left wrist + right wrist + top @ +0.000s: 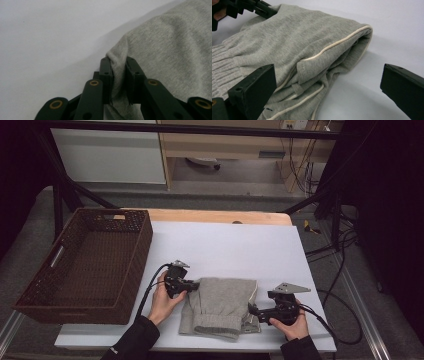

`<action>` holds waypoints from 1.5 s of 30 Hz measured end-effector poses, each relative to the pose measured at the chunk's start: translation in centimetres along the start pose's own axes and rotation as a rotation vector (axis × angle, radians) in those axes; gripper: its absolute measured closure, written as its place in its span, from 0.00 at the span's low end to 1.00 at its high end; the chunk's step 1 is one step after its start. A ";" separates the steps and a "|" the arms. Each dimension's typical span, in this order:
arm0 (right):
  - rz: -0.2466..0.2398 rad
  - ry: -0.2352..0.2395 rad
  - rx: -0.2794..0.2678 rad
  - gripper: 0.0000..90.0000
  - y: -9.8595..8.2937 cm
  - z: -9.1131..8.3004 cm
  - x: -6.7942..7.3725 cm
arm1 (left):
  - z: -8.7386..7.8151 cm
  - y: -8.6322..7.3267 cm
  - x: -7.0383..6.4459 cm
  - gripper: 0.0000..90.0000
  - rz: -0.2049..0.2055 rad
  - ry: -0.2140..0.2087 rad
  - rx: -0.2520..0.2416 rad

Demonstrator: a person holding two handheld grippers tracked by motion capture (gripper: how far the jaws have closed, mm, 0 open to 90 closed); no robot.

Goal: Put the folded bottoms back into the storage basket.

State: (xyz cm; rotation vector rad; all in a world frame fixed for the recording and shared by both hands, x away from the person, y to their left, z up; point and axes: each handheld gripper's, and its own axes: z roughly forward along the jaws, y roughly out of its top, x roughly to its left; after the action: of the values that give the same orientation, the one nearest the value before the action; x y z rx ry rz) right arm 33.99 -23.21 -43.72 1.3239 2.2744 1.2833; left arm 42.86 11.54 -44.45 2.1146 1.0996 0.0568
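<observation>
Sweater point(222, 305), grey and folded, lies near the front edge of the white table point(240, 245), right of the wicker basket point(90, 265). My left gripper point(117, 75) pinches a fold of its left edge tight between the jaws. My right gripper point(327, 82) stands wide open at its right side, one jaw against the cloth, the other over bare table.

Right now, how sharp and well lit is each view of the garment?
High view: dim, dark surroundings, grey garment soft but readable. Left gripper view: fingers sharp, far cloth blurred. Right gripper view: evenly lit, piping crisp, near fingers slightly soft.
</observation>
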 end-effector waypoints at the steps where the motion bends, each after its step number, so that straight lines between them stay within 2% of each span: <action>1: 0.003 0.003 -0.002 0.01 0.0 0.0 0.0 | 0.0 0.0 0.0 0.86 0.001 0.002 0.000; 10: 0.008 -0.002 -0.002 0.01 0.2 0.5 0.5 | 0.1 -0.1 -0.1 0.86 0.023 0.011 -0.004; 20: 0.033 -0.032 0.012 0.02 0.4 1.9 1.0 | 0.1 -0.2 -0.2 0.86 0.031 0.013 -0.011; 27: 0.027 -0.050 0.048 0.05 0.3 2.7 1.1 | 0.1 -0.2 -0.1 0.85 0.037 0.012 -0.011; 30: 0.006 -0.046 0.059 0.09 0.1 2.9 1.1 | 0.1 -0.2 -0.1 0.85 0.034 0.010 -0.012; 35: 0.011 -0.045 0.092 0.14 -0.1 3.1 1.2 | 0.1 -0.2 -0.1 0.85 0.040 0.011 -0.013; 42: 0.003 -0.027 0.095 0.22 -0.4 3.0 1.6 | 0.1 -0.3 -0.1 0.85 0.039 0.011 -0.018; 45: 0.007 -0.015 0.094 0.29 -0.4 2.9 1.7 | 0.1 -0.3 -0.1 0.85 0.041 0.011 -0.020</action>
State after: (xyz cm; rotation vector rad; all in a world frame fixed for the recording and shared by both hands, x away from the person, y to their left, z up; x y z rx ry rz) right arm 34.38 -20.31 -45.39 1.3681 2.3486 1.1770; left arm 42.60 11.52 -44.68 2.1213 1.0578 0.0980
